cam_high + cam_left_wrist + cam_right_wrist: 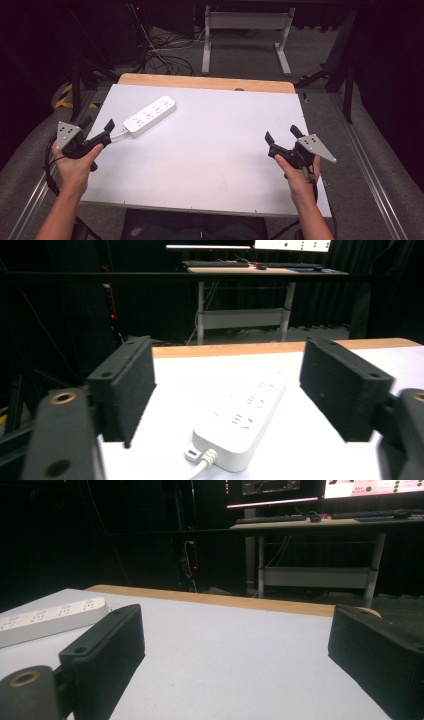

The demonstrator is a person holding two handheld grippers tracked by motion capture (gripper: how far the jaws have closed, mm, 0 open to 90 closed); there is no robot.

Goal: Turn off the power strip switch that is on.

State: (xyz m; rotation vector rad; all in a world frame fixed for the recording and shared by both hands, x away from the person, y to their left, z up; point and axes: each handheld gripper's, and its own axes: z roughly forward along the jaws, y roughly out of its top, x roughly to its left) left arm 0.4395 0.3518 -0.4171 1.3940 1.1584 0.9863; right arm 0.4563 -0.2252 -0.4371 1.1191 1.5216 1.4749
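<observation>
A white power strip lies on the white table top at the back left, its cord end toward the table's left edge. My left gripper hovers just off that end, open, pointing along the strip. In the left gripper view the strip lies ahead between the two wide-apart jaws of the gripper, untouched by either. My right gripper is held open above the right side of the table, over bare surface. Its own view has the open gripper with the strip far off to the left.
A strip of wood runs along the table's far edge. Beyond it stand a white desk frame and loose cables on the floor. A desk with monitors and a keyboard sits in the dark background.
</observation>
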